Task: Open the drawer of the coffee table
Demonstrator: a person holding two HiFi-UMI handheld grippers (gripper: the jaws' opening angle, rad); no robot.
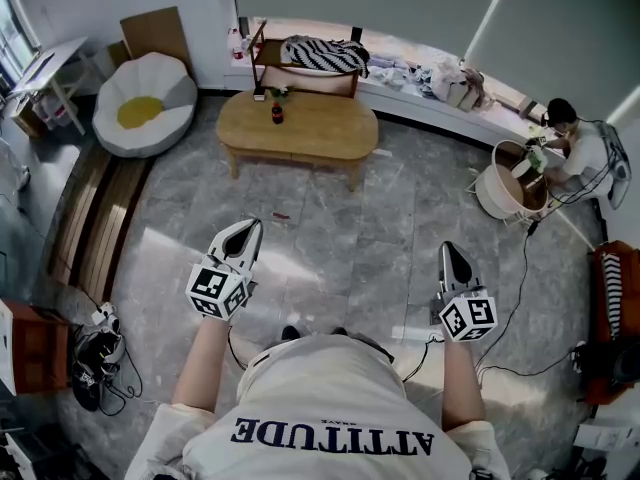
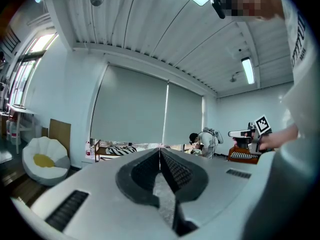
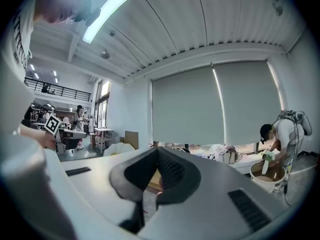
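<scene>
The oval wooden coffee table [image 1: 298,125] stands far ahead across the grey stone floor, with a dark bottle [image 1: 277,112] on its top. Its drawer cannot be made out from here. My left gripper [image 1: 250,225] is held level at waist height, well short of the table, jaws shut with nothing between them. My right gripper [image 1: 451,247] is level too, shut and empty. In the left gripper view the left gripper [image 2: 160,149] has its tips touching, and the right gripper [image 3: 157,149] looks the same in its own view, with a sliver of the table [image 3: 151,177] showing between its fingers.
A white flower-shaped seat [image 1: 145,102] with a yellow cushion sits left of the table. Behind it is a wooden rack [image 1: 305,66] with a striped cloth on a window ledge. A person [image 1: 578,148] crouches by a round tub [image 1: 512,179] at right. Cables [image 1: 515,298] trail over the floor.
</scene>
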